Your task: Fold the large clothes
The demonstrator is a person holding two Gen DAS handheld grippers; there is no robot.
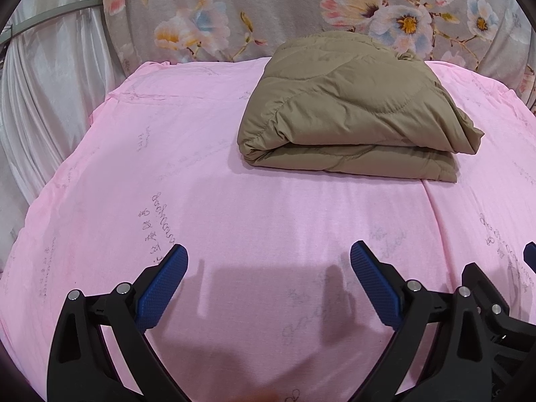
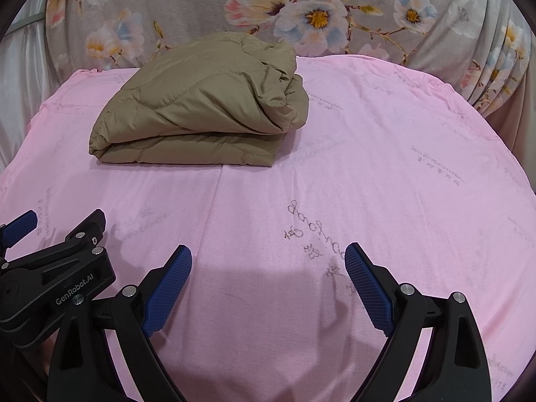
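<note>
Folded tan coat (image 1: 351,107) lies on pink sheet (image 1: 201,167); left gripper (image 1: 268,261) and right gripper (image 2: 268,261) both spread, empty, well apart from it.

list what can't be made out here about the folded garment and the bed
- Garment type: both views show only a folded quilted brown bundle; sleeves, collar and fastening are tucked inside.
- Its far edge: hidden behind its own bulk.
- Sheet print: too faint and small to read.
- Bed's near edge: cut off by the bottom of each frame, behind the open left tongs and right tongs.
</note>
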